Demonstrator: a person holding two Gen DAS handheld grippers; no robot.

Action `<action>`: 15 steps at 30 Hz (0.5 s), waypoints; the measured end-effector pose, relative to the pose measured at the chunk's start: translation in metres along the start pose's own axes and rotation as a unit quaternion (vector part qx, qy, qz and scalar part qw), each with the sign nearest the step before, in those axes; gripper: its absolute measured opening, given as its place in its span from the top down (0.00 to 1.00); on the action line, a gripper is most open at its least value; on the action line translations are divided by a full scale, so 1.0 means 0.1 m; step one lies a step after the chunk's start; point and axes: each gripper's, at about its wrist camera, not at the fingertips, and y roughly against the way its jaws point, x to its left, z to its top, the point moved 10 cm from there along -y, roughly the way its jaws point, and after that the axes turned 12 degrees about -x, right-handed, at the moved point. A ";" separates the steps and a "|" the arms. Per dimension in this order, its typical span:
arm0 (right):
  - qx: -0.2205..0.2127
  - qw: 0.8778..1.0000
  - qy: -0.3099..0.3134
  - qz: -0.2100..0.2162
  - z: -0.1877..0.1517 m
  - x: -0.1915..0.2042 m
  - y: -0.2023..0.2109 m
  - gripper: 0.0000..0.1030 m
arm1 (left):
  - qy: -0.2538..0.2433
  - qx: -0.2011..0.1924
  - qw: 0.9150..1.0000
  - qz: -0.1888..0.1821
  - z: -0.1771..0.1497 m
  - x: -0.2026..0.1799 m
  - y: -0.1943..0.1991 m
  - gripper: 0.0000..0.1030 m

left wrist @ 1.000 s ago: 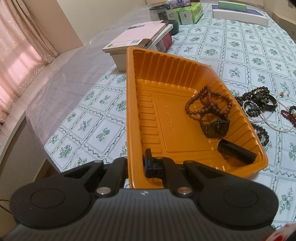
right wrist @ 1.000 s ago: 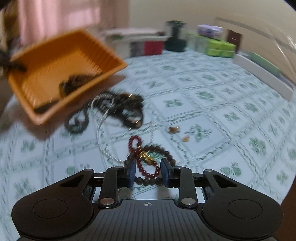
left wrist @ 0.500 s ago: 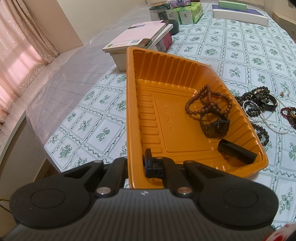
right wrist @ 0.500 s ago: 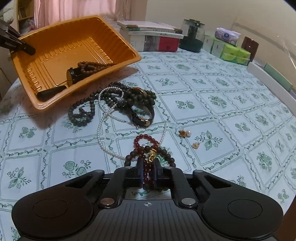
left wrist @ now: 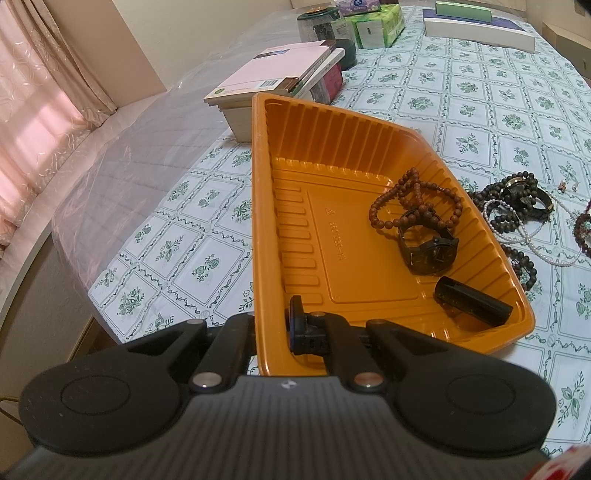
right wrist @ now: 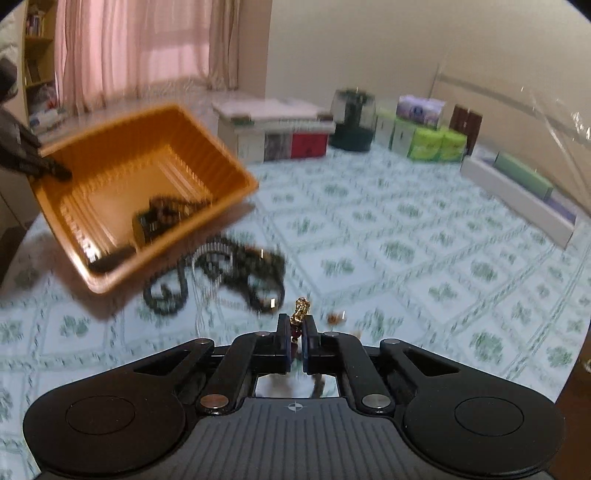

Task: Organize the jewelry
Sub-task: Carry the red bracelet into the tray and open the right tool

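Observation:
My left gripper [left wrist: 271, 328] is shut on the near rim of the orange tray [left wrist: 295, 206], which it holds tilted above the tablecloth. Inside the tray lie a brown bead bracelet [left wrist: 413, 206], a black watch [left wrist: 428, 247] and a black tube [left wrist: 472, 301]. My right gripper [right wrist: 294, 334] is shut on a dark red bead bracelet with a gold charm [right wrist: 300, 309], lifted off the table. The tray [right wrist: 122, 177] sits up and left of it. A blurred pile of dark beads, pearls and a watch [right wrist: 236, 266] lies on the cloth beside the tray, also the pile [left wrist: 517, 206].
A stack of books [left wrist: 280, 74], a dark jar [left wrist: 319, 22], green tissue packs [left wrist: 376, 22] and a long white box [left wrist: 480, 29] stand at the far side. Small earrings [right wrist: 336, 316] lie on the cloth near my right gripper. The table edge [left wrist: 92, 295] runs along the left.
My right gripper closed on the red bracelet, then rose with it off the table. The left gripper and tray have not moved.

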 end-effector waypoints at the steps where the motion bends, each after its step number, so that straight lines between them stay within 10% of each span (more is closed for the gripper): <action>1: -0.009 1.000 -0.001 0.002 0.08 0.01 0.03 0.95 | 0.000 0.000 1.000 0.000 0.00 0.00 0.00 0.98; 15: -0.080 0.991 0.020 0.108 0.98 0.73 -0.04 0.95 | -0.001 0.000 1.000 -0.001 0.00 0.00 0.00 0.98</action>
